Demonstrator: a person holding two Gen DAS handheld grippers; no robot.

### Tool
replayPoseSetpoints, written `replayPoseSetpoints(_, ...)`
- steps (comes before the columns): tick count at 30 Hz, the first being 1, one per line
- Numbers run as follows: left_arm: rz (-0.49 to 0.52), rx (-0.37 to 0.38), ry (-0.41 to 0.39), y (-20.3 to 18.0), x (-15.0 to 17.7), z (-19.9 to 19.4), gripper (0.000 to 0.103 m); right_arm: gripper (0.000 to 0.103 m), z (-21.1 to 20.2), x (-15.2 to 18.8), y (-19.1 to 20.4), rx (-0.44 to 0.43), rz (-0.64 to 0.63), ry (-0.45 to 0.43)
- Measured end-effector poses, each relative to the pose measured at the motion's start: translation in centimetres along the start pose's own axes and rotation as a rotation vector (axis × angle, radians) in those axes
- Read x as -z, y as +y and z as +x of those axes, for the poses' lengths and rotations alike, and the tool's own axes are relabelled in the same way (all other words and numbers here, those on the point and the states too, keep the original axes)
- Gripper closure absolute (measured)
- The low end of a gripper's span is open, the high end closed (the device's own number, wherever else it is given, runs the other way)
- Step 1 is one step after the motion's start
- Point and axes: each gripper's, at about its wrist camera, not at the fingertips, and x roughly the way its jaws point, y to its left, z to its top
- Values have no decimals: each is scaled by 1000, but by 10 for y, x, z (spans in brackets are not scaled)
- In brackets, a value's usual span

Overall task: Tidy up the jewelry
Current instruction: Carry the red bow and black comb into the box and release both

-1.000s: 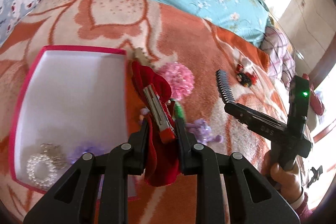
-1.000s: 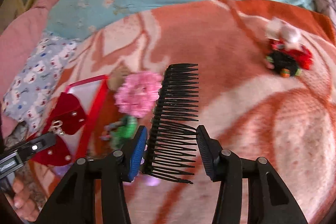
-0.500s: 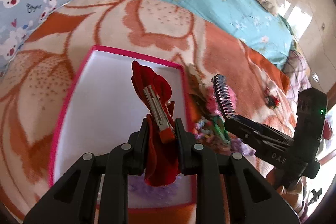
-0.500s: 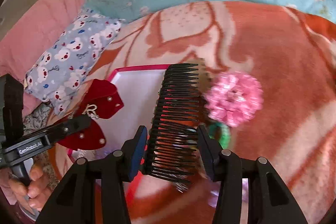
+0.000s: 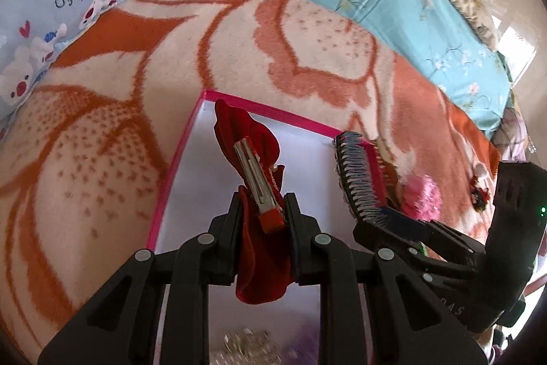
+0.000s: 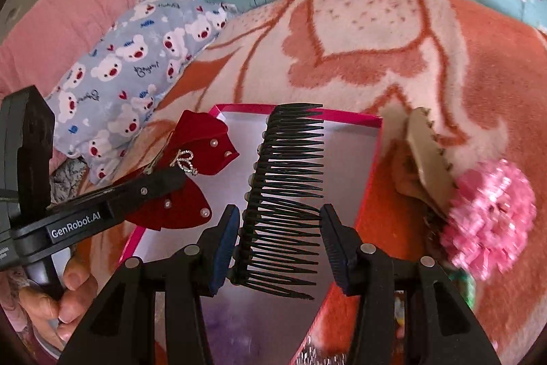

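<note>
**A:** What did the left wrist view show?

**B:** The left gripper [image 5: 262, 218] had its fingers drawn nearly together on the red velvet bow clip [image 5: 254, 159], pinching it at the metal clasp end. The bow hung above the pink-rimmed box [image 5: 177, 156], which lay on the blanket [image 5: 102, 159] of the bed. The right gripper [image 5: 367, 216] was just beside it, carrying the black comb [image 5: 355, 173] near the box's far right corner.

**A:** How would that bow handle?

**B:** Probably light and floppy in the cloth, stiff only along the clasp, so the clasp was the sensible place to hold it.

**A:** Anything in the box?

**B:** At its near edge, something silvery and something purple, both too blurred to name. The rest of the white floor looked bare.

**A:** And the right wrist view?

**B:** The right gripper [image 6: 278, 245] stood about half open, with the comb [image 6: 285, 194] lengthwise between its fingers, spine against the left blue pad [image 6: 225, 245]. Whether the right pad touched the teeth was unclear. The comb hung over the box [image 6: 369, 180].

**A:** Its handling?

**B:** Likely rigid and light, with thin teeth that could flex or snap; the spine seemed safest.

**A:** Outside the box?

**B:** A beige claw clip [image 6: 427, 159] and a pink pompom [image 6: 489, 214] lay on the blanket by its right edge.
</note>
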Motion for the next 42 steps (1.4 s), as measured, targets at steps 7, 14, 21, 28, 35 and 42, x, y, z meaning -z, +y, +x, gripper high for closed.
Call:
replayPoseSetpoints(7, 3, -20, 35, 7, -2, 24, 83, 54, 26, -5, -1, 17, -21, 38)
replayPoseSetpoints(14, -10, -25, 68, 12, -1, 33, 83, 54, 34, -8, 0, 20, -34, 52)
replayPoseSetpoints(21, -25, -42, 107, 16, -2, 41, 82, 51, 39, -10, 3, 25, -59, 71)
replayPoseSetpoints(28, -15, -66, 119, 15, -2, 39, 74, 51, 40, -11, 3, 16, -67, 83)
replayPoseSetpoints(35, -16, -73, 89, 13, 1, 20, 52, 42, 12, -5, -3, -14, -27, 40)
replayPoseSetpoints(42, -5, -59, 71, 2, 9, 2, 52, 42, -33, 7, -23, -22, 29, -22)
